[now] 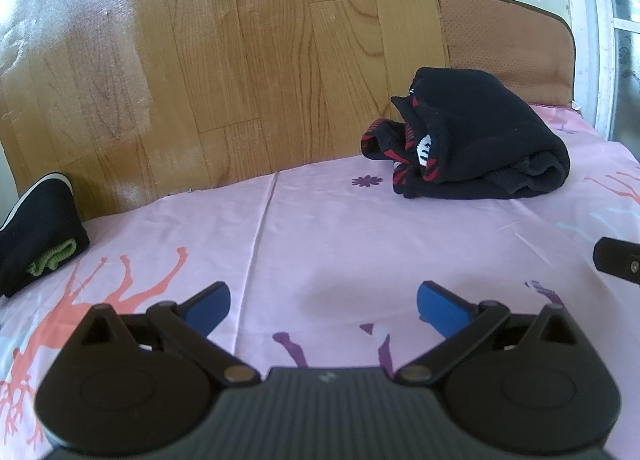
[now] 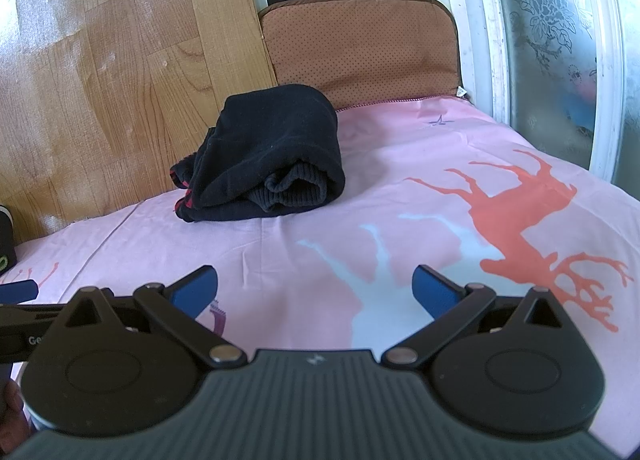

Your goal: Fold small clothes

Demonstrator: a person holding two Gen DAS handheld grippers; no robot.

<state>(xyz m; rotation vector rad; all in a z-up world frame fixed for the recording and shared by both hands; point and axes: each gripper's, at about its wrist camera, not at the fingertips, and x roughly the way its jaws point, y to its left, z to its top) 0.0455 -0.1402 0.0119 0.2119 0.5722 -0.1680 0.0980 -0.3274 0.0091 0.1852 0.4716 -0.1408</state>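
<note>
Rolled black knit garment with red trim (image 2: pixel 268 152) lies ahead-left of right gripper (image 2: pixel 314 286), ahead-right of left gripper (image 1: pixel 324 306); both grippers' fingers spread, empty.

**Two open grippers, side by side**

The left gripper (image 1: pixel 324 306) is wide open. Its two blue fingers (image 1: pixel 210 306) point forward and hold nothing. The black arms behind them spread out like a V.

The right gripper (image 2: pixel 314 290) is wide open too. Its blue fingers (image 2: pixel 434 290) are far apart and hold nothing.

The two grippers are near each other. From the right camera, a bit of the left gripper shows at the left edge. From the left camera, a black bit of the right gripper shows at the right edge.
</note>
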